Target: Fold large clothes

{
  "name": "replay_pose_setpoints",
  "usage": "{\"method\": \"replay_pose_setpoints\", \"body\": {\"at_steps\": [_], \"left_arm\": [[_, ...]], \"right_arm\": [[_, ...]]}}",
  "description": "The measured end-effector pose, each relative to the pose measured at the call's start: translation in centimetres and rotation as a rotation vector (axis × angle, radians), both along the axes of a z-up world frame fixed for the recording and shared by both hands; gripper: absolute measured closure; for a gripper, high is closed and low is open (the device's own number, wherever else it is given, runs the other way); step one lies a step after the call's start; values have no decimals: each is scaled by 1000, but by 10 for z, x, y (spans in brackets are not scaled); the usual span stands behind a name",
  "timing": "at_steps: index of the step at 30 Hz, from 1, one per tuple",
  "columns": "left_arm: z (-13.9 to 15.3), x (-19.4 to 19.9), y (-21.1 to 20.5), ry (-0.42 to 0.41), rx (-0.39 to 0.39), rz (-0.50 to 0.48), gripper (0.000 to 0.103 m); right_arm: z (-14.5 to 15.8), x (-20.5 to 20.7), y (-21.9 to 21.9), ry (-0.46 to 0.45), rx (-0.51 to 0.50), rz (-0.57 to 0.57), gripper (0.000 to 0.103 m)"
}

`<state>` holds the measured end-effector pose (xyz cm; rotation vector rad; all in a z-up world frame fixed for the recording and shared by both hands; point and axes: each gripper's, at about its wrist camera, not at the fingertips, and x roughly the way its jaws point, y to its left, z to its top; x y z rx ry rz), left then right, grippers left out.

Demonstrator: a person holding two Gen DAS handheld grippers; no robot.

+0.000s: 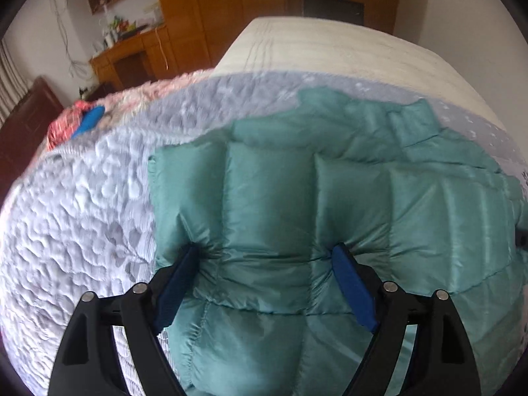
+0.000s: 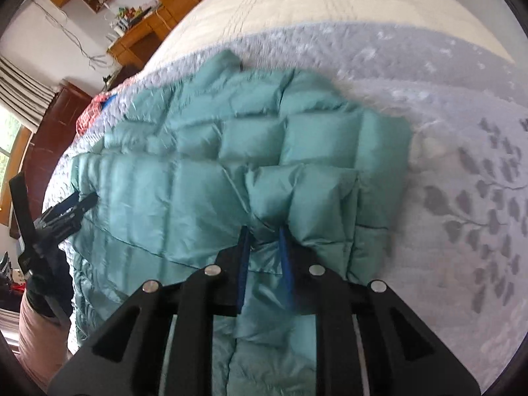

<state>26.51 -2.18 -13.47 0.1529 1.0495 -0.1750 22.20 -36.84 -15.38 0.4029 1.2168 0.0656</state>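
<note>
Puffer jacket (image 1: 297,191), teal, quilted into fat rectangular baffles, lies spread on a bed, on top of a pale lavender quilted coverlet (image 1: 82,204) with a pebbled stitch pattern. Shell fabric has a sheen; likely slick nylon, light for its bulk, soft and springy, so folds will probably puff back unless pressed flat. Best purchase looks to be along stitched seams or hem edges, where the filling is thin and the cloth bunches without sliding. Left tool (image 1: 264,260) stands wide, its blue pads (image 1: 353,290) dug into the padding on either side of one baffle column near the jacket's edge; fabric puckers at both tips, so it appears to be grasping a broad fold of the jacket. Right tool (image 2: 264,234) is narrowed nearly closed, clenched on a pinched ridge of the same jacket, a small flap of cloth rising between the pads. In the right wrist view the left tool (image 2: 71,208) shows at the far side of the garment, held by a dark-gloved hand (image 2: 46,283). Beyond the coverlet a cream bedspread (image 1: 330,49) with ruled stitch lines, then wooden cabinets (image 1: 204,10) and a cluttered desk (image 1: 132,49). A pink-red patterned cloth (image 1: 64,125) with something blue on it lies at the bed's far left.
</note>
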Motion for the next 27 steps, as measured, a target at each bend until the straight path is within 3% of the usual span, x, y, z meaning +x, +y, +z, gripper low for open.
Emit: {"method": "replay_pose_setpoints", "body": {"at_steps": [2,6,9,13,20,24,27], "left_arm": [[-7,4,7,29,-32,8,18],[0,0,3,21,3,9,20],[24,-13,3,-35,-28,19,21],[46,-27,-14,-105,-53,-36,21],[27,-7,-59,-108,3,-62,21],[-10,13,-55,-18,25,-34,18],[-10,12,-56,-14,25,-46,19]], "right_arm": [[-11,2,3,17,16,1,87],[-7,1,2,13,20,-2,86],[17,-12,-3,-53,45,-5,83],[37,-23,-5,-100,24,1,83],[23,5,4,-60,-1,7,82],[-2,21,4,0,7,-5,88],[-10,21,1,7,49,-5,88]]}}
